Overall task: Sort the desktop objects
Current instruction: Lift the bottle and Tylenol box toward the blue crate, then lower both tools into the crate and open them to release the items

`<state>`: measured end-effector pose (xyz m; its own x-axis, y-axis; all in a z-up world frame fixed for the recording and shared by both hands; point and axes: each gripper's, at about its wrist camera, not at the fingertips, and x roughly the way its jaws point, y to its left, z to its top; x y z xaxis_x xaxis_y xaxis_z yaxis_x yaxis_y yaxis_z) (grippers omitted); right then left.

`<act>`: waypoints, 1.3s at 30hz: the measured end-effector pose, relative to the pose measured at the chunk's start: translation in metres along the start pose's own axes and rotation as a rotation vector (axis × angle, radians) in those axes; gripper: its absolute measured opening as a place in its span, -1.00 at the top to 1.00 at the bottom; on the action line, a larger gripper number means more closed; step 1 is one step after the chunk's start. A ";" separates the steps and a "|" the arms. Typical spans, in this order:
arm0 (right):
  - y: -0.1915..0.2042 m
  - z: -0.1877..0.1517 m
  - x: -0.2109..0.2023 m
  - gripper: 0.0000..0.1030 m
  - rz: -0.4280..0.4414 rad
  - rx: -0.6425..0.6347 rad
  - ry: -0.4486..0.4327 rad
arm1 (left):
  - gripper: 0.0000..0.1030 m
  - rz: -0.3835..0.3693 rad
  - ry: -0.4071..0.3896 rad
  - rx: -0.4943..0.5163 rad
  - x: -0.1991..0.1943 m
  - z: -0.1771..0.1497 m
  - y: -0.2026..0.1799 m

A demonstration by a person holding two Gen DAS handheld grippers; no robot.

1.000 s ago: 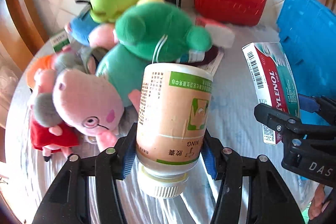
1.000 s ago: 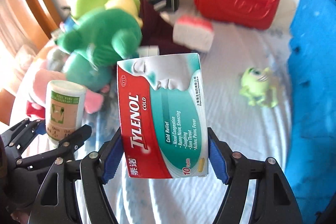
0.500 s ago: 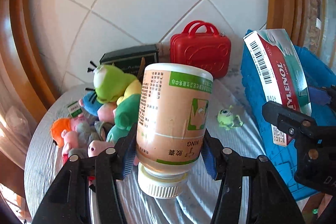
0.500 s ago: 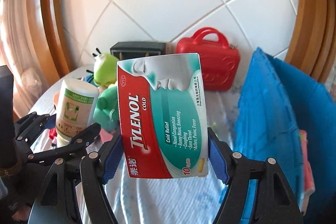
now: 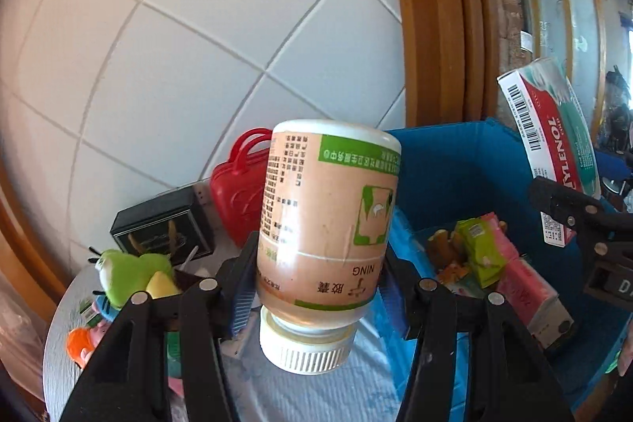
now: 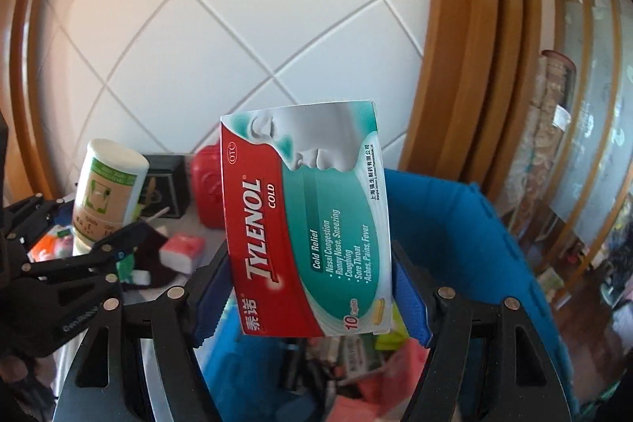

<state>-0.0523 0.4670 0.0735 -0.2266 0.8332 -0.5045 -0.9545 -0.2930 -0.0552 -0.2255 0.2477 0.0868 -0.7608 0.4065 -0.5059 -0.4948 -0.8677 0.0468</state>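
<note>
A: Tan plastic first: the medicine bottle (image 5: 328, 224) sits cap-down in the left gripper (image 5: 316, 287), both blue pads pressed on its sides. What differs from a second ago?

B: Back then the bottle hung low over the plush toys, which filled the left wrist view. Now both hands are higher and white wall tiles (image 5: 190, 38) fill the top half; the green plush (image 5: 126, 275) and the orange one (image 5: 79, 343) are small at the lower left table edge (image 5: 55, 362).

A: And further right?

B: The black box (image 5: 162, 228) and red toy case (image 5: 237, 192) stand against the wall, just behind the bottle. Then the blue bin (image 5: 467, 176), whose inside now shows, with snack packets (image 5: 482, 252) lying in it. It was only a wall at the right edge before.

A: The right gripper (image 6: 312, 295)?

B: Its 2 pads clamp the Tylenol box (image 6: 304, 220) upright by its side edges, same hold as earlier. The box hangs over the bin's near rim, packets blurred below it.

A: Room to move?

B: The bin's mouth lies open beneath the box; its far blue wall (image 6: 447, 224) rises behind. A brown wooden frame (image 6: 455, 66) borders the tiles on the right.
</note>
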 end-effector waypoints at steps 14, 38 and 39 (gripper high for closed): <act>-0.163 -0.048 0.116 -0.43 -0.104 0.052 0.300 | -0.04 -0.156 0.376 0.098 0.139 0.028 -0.155; -0.185 -0.085 0.144 -0.43 -0.140 0.106 0.395 | -0.05 -0.156 0.619 0.186 0.192 -0.013 -0.181; -0.185 -0.085 0.144 -0.43 -0.143 0.103 0.394 | -0.11 -0.155 0.618 0.188 0.191 -0.013 -0.180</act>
<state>0.1079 0.6010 -0.0620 -0.0189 0.6132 -0.7897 -0.9899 -0.1227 -0.0716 -0.2762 0.4782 -0.0293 -0.3217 0.2355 -0.9171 -0.6864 -0.7251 0.0546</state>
